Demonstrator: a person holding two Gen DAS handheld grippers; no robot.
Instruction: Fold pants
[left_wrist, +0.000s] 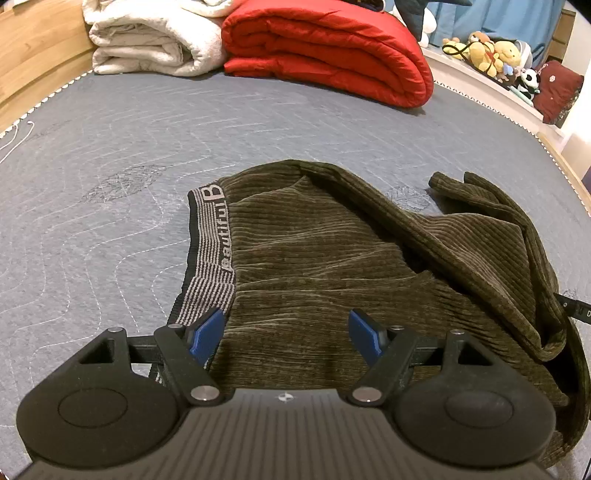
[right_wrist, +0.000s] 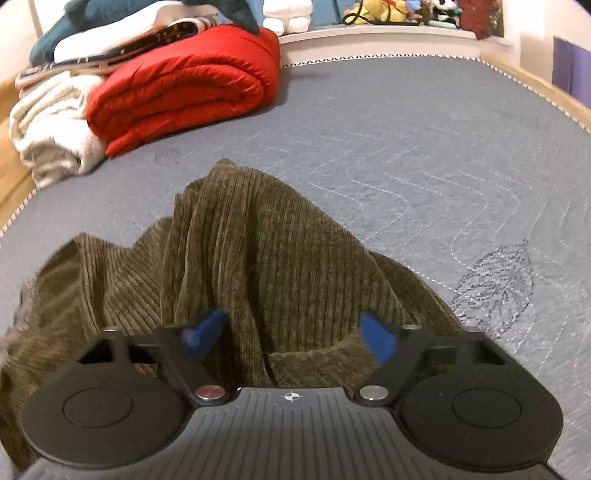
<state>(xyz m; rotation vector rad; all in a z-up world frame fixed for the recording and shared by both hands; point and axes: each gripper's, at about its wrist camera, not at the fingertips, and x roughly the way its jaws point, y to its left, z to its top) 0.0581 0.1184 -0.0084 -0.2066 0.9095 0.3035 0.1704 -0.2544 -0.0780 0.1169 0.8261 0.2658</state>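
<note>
Olive-green corduroy pants (left_wrist: 332, 258) lie rumpled on the grey quilted mattress (left_wrist: 110, 147). Their striped black-and-grey waistband (left_wrist: 210, 251) with lettering faces left in the left wrist view. My left gripper (left_wrist: 286, 332) is open just above the cloth near the waistband's near end, blue fingertips (left_wrist: 207, 332) apart. In the right wrist view the pants (right_wrist: 240, 258) are bunched into a raised ridge. My right gripper (right_wrist: 291, 332) is open over that bunched cloth, holding nothing.
A folded red quilt (left_wrist: 332, 51) and a folded white blanket (left_wrist: 155, 40) lie at the far end of the mattress. A shelf with plush toys (left_wrist: 495, 55) runs along the far right. Wooden bed frame (left_wrist: 33, 55) borders the left. A black cable (left_wrist: 572, 308) lies beside the pants.
</note>
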